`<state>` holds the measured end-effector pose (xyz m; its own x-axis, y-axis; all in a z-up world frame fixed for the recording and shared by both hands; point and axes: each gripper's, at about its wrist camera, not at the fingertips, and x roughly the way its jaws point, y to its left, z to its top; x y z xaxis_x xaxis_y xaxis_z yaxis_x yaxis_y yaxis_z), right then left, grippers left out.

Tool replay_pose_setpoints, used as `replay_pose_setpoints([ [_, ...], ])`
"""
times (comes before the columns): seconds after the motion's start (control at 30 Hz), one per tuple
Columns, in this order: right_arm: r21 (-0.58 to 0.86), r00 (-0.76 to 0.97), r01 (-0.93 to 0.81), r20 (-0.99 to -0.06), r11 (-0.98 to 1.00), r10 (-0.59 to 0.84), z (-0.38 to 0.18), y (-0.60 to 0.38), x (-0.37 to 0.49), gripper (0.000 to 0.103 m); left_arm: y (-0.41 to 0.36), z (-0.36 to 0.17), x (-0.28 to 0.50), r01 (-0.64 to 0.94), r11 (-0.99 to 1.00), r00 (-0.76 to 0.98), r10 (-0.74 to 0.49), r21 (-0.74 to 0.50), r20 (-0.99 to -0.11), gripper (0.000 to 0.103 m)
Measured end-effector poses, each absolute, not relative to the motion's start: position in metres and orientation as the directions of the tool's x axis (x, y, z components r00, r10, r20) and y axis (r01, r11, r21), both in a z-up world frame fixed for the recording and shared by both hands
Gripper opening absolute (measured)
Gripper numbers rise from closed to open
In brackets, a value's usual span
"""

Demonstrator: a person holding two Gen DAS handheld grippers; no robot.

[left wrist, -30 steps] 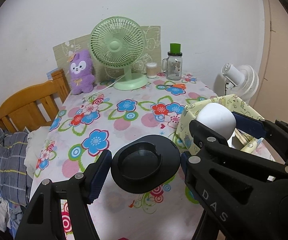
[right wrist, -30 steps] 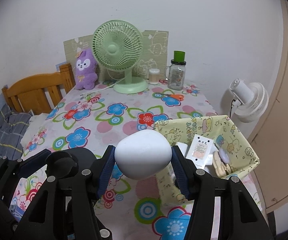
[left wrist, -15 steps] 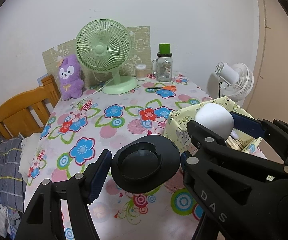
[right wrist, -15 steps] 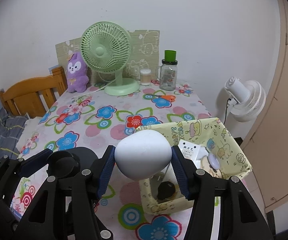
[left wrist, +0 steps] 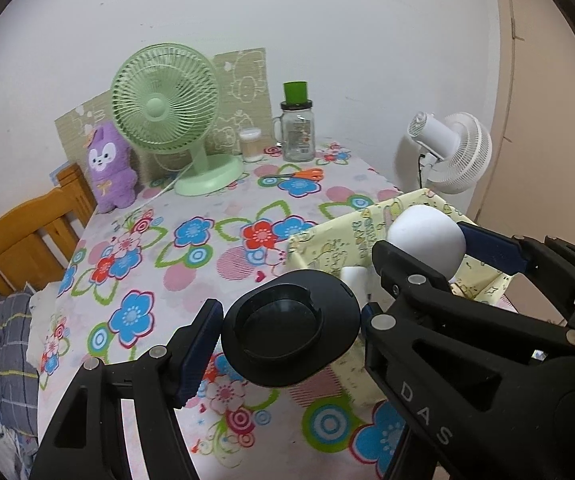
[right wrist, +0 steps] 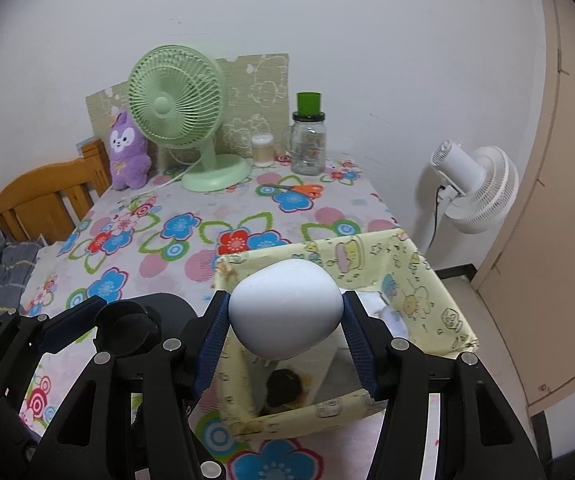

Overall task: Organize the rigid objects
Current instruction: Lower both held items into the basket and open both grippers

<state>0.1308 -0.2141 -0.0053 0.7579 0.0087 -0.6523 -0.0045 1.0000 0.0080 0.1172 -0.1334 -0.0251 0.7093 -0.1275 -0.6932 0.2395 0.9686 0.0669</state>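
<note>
A table [right wrist: 159, 248] with a floral cloth stands against a white wall.

Nearest the cameras, the left gripper [left wrist: 291, 336] is held level above the table's near edge, pointing toward the wall. Its jaws are narrowed onto a black dish [left wrist: 291, 334], one pad pressing each side of the rim. The dish is clear of the cloth.

Just to its right, the right gripper [right wrist: 285, 316] is held above a yellow fabric basket [right wrist: 419, 276], tilted slightly downward. Its jaws clamp a white egg-shaped object [right wrist: 285, 314] from both sides; the egg hangs over the basket's open top without touching it. Inside the basket lie a dark round item [right wrist: 283, 388] and some white items, too blurred to identify.

Farther back, orange scissors [right wrist: 303, 189] lie flat on the cloth. At the far edge stand a purple plush [right wrist: 127, 152], a green fan [right wrist: 179, 112], a small cup [right wrist: 262, 151] and a jar [right wrist: 308, 142] with a green cap. A white fan [right wrist: 475, 188] stands beyond the table's right side.
</note>
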Motion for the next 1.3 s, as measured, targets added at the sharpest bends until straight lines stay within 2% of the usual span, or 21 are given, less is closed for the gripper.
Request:
replay_pose_setpoints([
  [0.73, 0.031, 0.704, 0.104, -0.708, 0.994, -0.052, -0.030, -0.277, 0.152, 0.059, -0.193, -0.045, 0.146, 0.344, 0.935, 0.647, -0.175, 0.080, -0.742, 0.073],
  [1.1, 0.106, 0.652, 0.101, -0.758, 0.989, 0.015, -0.047, -0.289, 0.165, 0.060, -0.203, -0.056, 0.156, 0.369, 0.926, 0.614, -0.181, 0.076, -0.768, 0.073],
  [1.23, 0.092, 0.660, 0.102, -0.751, 0.990, 0.002, -0.046, -0.290, 0.165, 0.073, -0.206, -0.058, 0.159, 0.379, 0.923, 0.605, -0.194, 0.065, -0.772, 0.073],
  [1.3, 0.080, 0.665, 0.111, -0.747, 0.991, -0.014, -0.046, -0.292, 0.165, 0.073, -0.208, -0.059, 0.162, 0.382, 0.922, 0.601, -0.199, 0.060, -0.774, 0.073],
])
